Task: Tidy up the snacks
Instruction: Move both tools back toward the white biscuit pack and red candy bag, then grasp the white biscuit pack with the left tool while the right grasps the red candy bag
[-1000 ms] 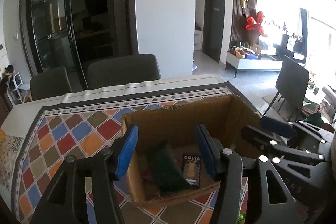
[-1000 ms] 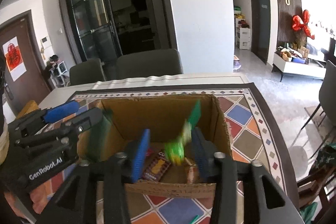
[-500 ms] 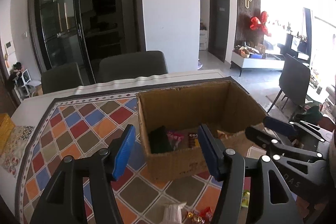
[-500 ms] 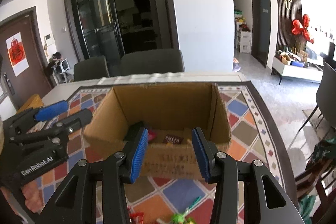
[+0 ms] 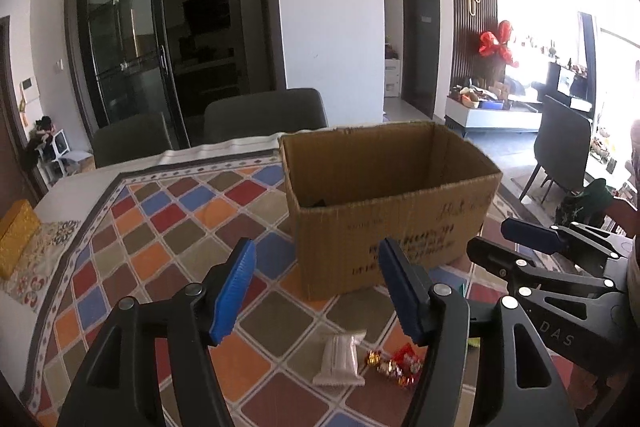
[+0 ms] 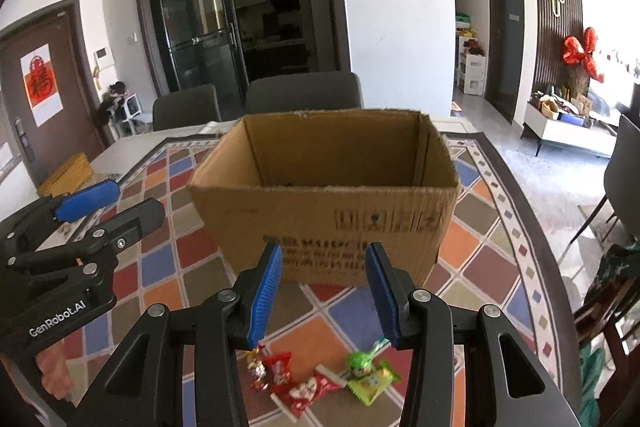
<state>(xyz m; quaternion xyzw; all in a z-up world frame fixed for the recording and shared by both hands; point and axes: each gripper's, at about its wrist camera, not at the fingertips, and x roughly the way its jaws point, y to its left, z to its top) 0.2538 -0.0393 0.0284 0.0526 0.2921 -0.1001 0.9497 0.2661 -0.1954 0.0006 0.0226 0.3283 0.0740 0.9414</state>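
Observation:
An open cardboard box (image 5: 392,203) (image 6: 332,203) stands on a table with a checkered cloth (image 5: 168,227); its contents are mostly hidden by the near wall. My left gripper (image 5: 316,291) is open and empty, in front of the box. Below it lie a white snack packet (image 5: 340,359) and small red sweets (image 5: 400,363). My right gripper (image 6: 324,295) is open and empty, also in front of the box. Red packets (image 6: 280,367) (image 6: 308,393) and green packets (image 6: 370,381) lie on the cloth beneath it. Each gripper shows in the other's view: the right (image 5: 552,267), the left (image 6: 80,227).
Two grey chairs (image 5: 264,115) (image 5: 132,143) stand at the table's far side. A yellow box (image 5: 16,235) lies at the table's left edge. Another chair (image 5: 564,151) stands to the right, off the table.
Both grippers have pulled back and down from over the box to in front of it. The snacks inside have dropped from view; loose snacks on the cloth have come into view.

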